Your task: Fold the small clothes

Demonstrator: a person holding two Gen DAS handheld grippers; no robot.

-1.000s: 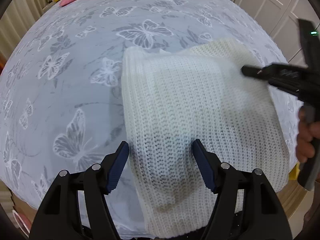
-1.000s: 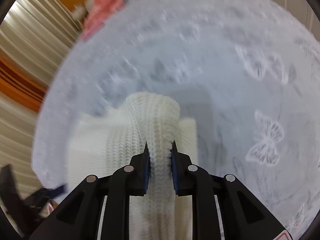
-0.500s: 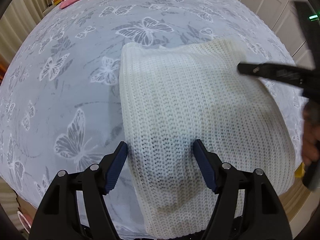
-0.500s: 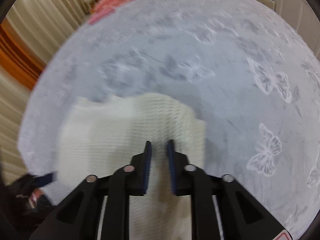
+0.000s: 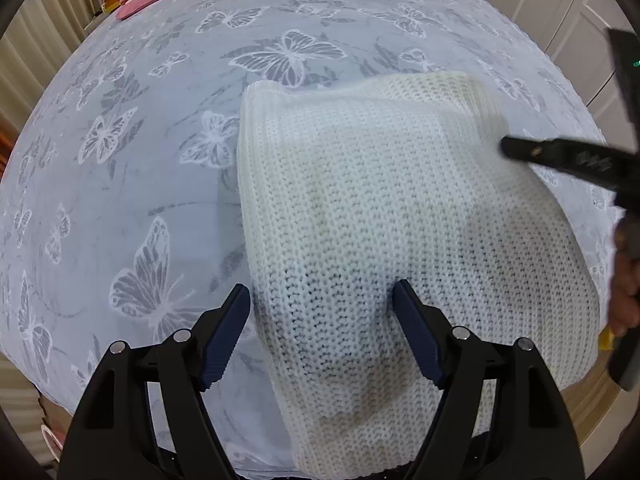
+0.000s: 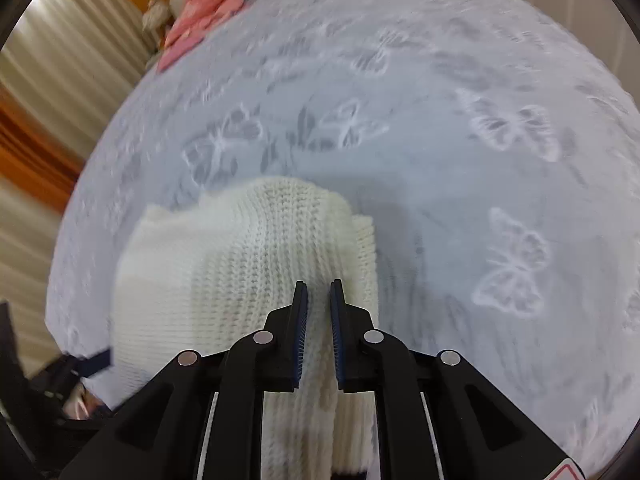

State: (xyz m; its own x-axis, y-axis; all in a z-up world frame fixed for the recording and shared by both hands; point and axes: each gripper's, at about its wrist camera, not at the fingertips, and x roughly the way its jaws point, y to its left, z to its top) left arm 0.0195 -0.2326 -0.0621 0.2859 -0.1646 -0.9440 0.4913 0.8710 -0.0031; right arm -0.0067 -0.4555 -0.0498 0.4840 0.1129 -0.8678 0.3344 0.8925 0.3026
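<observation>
Left wrist view looks down on the cream-white chunky-knit garment point(image 5: 400, 220), folded into a thick block on the pale grey bedcover printed with white butterflies point(image 5: 152, 152), near the cover's close edge. The left gripper point(image 5: 322, 320) hangs over the knit's near left corner with its blue ribbed pads wide apart and opening; the left pad stands just off the knit's left edge over the cover, the right pad over the knit, neither pressing it. This view alone shows white panelled doors point(image 5: 532, 4) beyond the knit, and the right gripper's black body reaching in over the knit's right edge, with part of a hand point(image 5: 624, 292) on its handle. Right wrist view, blurred, shows what the other cannot: the right gripper point(image 6: 319, 300) from behind, its pads narrowly apart and opening, with the knit directly below the gap; whether cloth is caught between them I cannot tell. It also shows beige curtains and an orange wall to the knit's left. Both views show pink cloth point(image 6: 204, 4) at the cover's far edge, well away from the knit. No writing is readable.
</observation>
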